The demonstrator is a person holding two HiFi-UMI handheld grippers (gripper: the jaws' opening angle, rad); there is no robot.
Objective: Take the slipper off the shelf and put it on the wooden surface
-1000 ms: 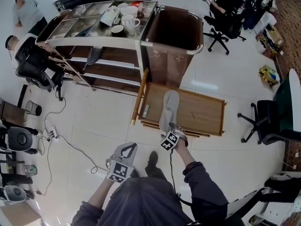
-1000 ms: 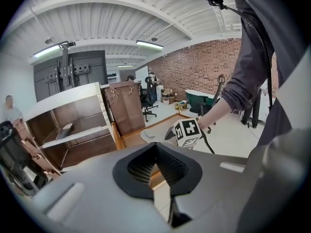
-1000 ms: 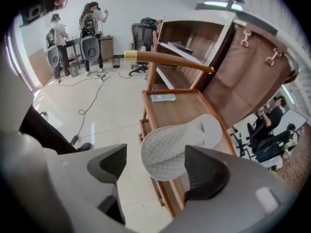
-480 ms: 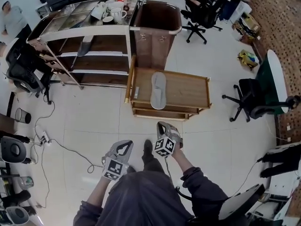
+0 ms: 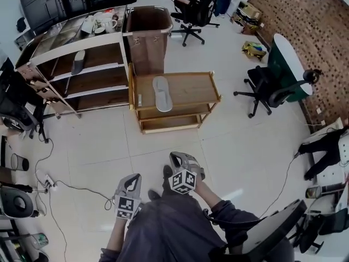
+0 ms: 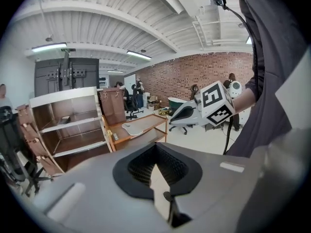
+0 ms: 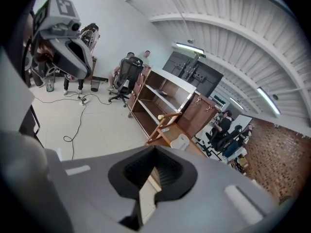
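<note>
**A:** What has changed since a second ago?

**B:** The person has backed away from the cart. The left tongs [image 5: 131,180] are clenched on nothing. The right tongs [image 5: 177,158], which were down at the slipper, are now pulled back near the body. Their jaws have just been closing and are also clenched on nothing.

**A:** Where is the slipper?

**B:** The pale grey fabric slipper [image 5: 162,93] lies flat on top of the low wooden counter [image 5: 191,89], at twelve o'clock from the person and well apart from both tongs. I judge the put-down finished, which would explain why the tongs are held close and idle.

**A:** And the shelf?

**B:** The white-framed shelf unit with brown boards [image 5: 76,43] stands at ten o'clock. One dark slipper [image 5: 78,62] rests on its upper board. It may be another one to fetch, but that is a guess. White mugs [image 5: 103,23] crowd the top of the unit.

**A:** What about the room?

**B:** There is a glossy white tiled floor [image 5: 240,141], with black cables [image 5: 71,187] trailing at nine o'clock. A tall brown bin [image 5: 146,40] stands just behind the counter. Black office chairs [image 5: 262,89] are at two o'clock, with a red brick wall [image 5: 305,31] beyond them.
</note>
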